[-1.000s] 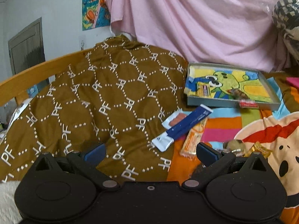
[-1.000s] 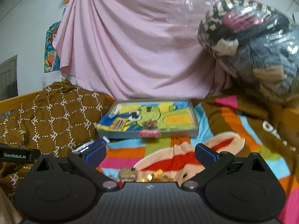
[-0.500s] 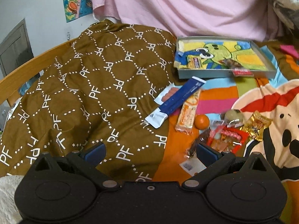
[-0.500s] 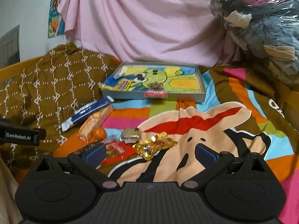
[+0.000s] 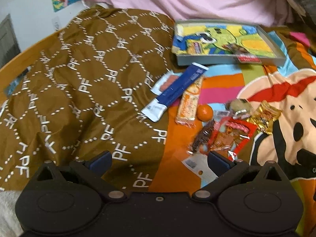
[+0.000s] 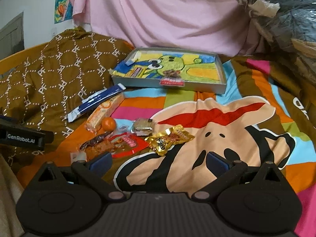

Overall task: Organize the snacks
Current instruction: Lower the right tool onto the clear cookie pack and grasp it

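- Nearest, at the bottom of each wrist view, the left claw (image 5: 159, 159) and right claw (image 6: 159, 161) both stand apart and carry nothing.
- Both have tipped downward since a second ago; the pile of snacks, then mostly hidden below the frame edge, now fills the middle of each picture. I judge this an approach to a first pick, with no snack grasped yet.
- Just beyond the left claw's right finger lies a white label (image 5: 199, 165), then a red packet (image 5: 231, 136) and a dark thin wrapper (image 5: 201, 138) on the bedspread (image 6: 217, 118).
- Past those, centre frame: a small orange (image 5: 205, 112) touching a long orange bar (image 5: 189, 102), a blue tube pack (image 5: 175, 92) lying across it, and a gold packet (image 6: 169, 139) right of the red one.
- Left, the brown quilt (image 5: 79, 79) appears lower than before.
- Farthest, upper centre, the grey tray (image 6: 222, 75) already holds a few snacks; it sits higher in frame than earlier.
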Available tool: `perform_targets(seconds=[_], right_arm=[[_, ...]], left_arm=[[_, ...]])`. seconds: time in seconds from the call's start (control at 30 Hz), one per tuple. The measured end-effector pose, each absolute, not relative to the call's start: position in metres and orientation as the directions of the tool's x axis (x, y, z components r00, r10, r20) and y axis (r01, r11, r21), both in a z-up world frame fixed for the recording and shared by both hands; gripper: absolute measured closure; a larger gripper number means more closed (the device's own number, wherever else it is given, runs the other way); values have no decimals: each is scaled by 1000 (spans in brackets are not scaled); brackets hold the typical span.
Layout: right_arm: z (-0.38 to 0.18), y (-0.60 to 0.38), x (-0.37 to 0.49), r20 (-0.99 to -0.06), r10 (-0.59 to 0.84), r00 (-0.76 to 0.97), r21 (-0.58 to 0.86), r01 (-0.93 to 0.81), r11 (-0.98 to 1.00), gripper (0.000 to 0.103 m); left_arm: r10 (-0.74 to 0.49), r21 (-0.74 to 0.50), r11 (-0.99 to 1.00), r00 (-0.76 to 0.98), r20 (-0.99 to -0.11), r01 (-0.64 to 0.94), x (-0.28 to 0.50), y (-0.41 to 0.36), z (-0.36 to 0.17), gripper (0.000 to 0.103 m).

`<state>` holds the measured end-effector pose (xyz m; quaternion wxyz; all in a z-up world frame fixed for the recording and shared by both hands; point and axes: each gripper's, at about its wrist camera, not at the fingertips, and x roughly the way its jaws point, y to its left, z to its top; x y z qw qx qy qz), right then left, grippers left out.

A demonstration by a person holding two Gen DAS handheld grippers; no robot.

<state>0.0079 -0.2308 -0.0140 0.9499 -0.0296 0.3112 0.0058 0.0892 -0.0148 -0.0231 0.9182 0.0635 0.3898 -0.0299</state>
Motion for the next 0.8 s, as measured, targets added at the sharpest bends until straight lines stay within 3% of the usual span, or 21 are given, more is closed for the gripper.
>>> perform_targets(seconds=[0.33, 0.8], right_arm=[[-21, -231, 23, -680, 67, 730, -48, -136, 990, 0], [-28, -263, 54, -690, 64, 721, -7, -95, 995, 0]], left_arm=[[-66, 87, 972, 604, -794, 220, 110, -29, -36, 1], [-189, 62, 872, 450, -873, 486, 164, -59, -63, 1]])
